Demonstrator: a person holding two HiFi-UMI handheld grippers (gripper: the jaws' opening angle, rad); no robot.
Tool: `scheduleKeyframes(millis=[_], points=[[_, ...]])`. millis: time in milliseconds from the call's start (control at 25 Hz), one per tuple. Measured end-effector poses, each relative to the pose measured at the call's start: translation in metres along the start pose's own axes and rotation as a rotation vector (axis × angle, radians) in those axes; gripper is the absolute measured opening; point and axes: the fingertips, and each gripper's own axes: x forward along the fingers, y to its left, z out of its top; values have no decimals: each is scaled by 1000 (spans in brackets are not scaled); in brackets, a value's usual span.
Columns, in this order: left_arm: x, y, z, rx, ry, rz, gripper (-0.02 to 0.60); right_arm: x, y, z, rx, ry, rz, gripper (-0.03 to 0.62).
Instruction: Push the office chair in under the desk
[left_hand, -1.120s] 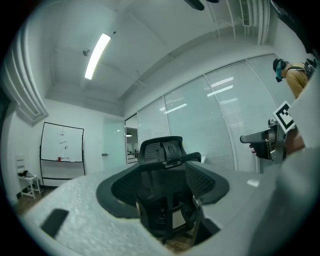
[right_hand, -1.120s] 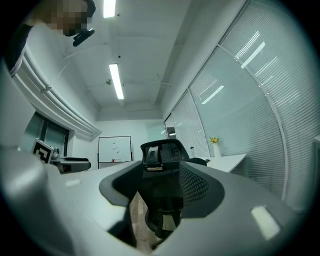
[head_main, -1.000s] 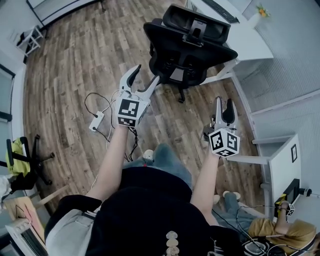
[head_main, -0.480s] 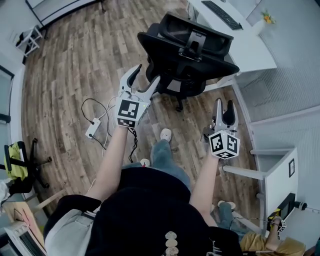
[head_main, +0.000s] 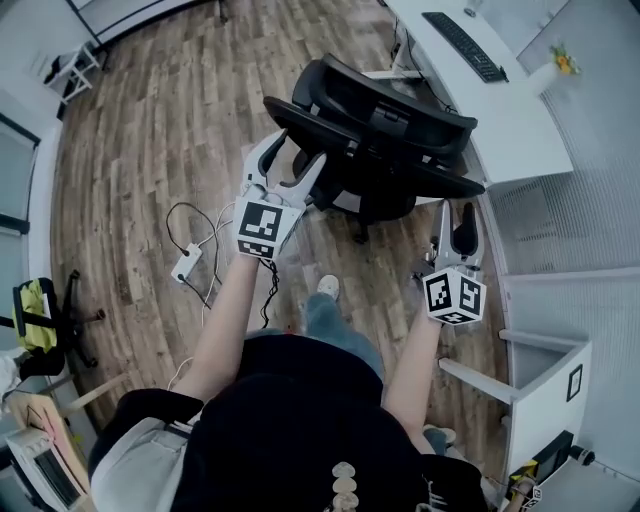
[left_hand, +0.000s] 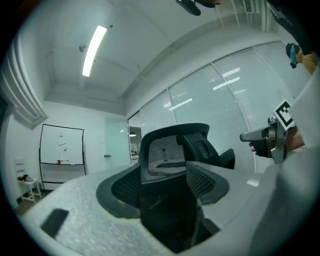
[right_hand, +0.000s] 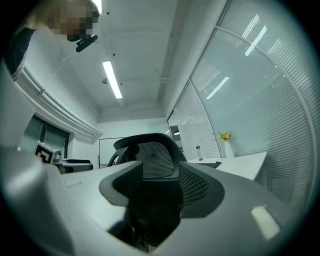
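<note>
At twelve o'clock in the head view the office chair (head_main: 375, 145) has a matt black plastic frame with black mesh cloth in its back and headrest. The floor (head_main: 140, 130) at ten o'clock is grainy, dull wood plank, and the desk (head_main: 510, 120) at two o'clock is smooth, plain white. The left gripper (head_main: 299, 146) is pale grey plastic, matt and finely pebbled.

A black mesh-backed office chair (head_main: 380, 150) stood between the person (head_main: 290, 420) and the long white desk (head_main: 520, 130). Left of it the wood-plank floor (head_main: 140, 120) lay open, save a white power strip (head_main: 188, 265) with trailing cables (head_main: 190, 208).
</note>
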Motion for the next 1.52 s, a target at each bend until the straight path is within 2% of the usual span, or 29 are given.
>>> scheduleKeyframes(millis=[120,280,400,680,960,1080,1200,1360,1520], points=[[19,3,5,-9,-2,3,278,19,-2,4,1,5,21,216],[36,-4,10,16,5,-4,278,34,-7,11,0,7,53,216],[42,-5,8,12,17,7,278,42,-13,18,1,4,69,216],[57,-4,13,70,37,5,278,59,-18,18,3,32,92,216],[65,7,16,67,41,-13,278,74,-16,30,-17,15,102,215],[67,8,14,111,74,-52,278,76,-8,33,-94,27,153,214],[70,8,7,185,151,-116,295,79,-2,27,-223,87,238,201],[69,3,-8,299,259,-244,302,77,8,21,-393,212,383,202],[71,-2,-22,460,358,-385,302,84,21,1,-579,403,543,216]])
